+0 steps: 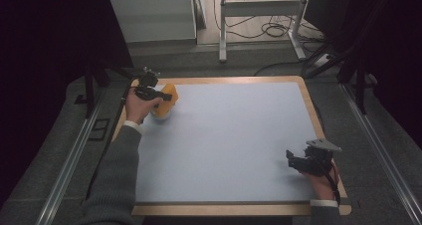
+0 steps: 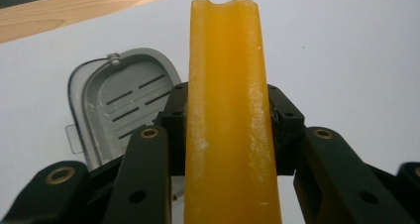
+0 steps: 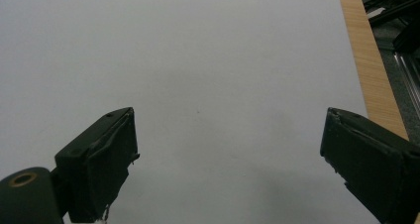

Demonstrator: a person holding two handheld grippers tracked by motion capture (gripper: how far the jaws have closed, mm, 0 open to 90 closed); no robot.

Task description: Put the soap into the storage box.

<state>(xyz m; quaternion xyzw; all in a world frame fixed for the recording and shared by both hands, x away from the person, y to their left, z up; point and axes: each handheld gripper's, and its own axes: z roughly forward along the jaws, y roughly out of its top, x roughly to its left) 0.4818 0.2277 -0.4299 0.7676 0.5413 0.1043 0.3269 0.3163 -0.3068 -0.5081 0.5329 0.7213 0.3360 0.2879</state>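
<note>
At the far left corner of the table (image 1: 298, 93), as seen in the high view, the left gripper (image 1: 166, 96) is held in the person's left hand (image 1: 137, 107); its jaws are clamped on an orange block (image 1: 167, 92), which is seen edge-on in the left gripper view as a tall orange slab (image 2: 228, 115) with a notched top and pale, dusty smears on its face; the two black pads (image 2: 280, 120) are pressed against its left and right sides. Just below and behind the slab in that view a grey lidded tray (image 2: 124, 97) is seen lying on the pale blue mat (image 2: 346, 50); three slots are cut in its inner face, a small catch is seen at its upper rim, and a clear tab juts from its left edge. In the high view something pale is seen just under the orange block, but its form cannot be made out there. The grey sleeve (image 1: 117, 180) of the left arm is stretched from the bottom edge up to that corner.

The middle of the mat is left bare, and the wooden rim (image 1: 229, 210) of the table is seen around it.

At the near right corner the right gripper (image 1: 291, 158) is held low in the right hand (image 1: 323, 182), a grey three-cornered plate (image 1: 323, 145) on top of it; its jaws are stood wide apart with nothing between them, the two pads (image 3: 106, 159) being seen over plain mat, with the wooden edge (image 3: 366, 55) at the right of that view.
</note>
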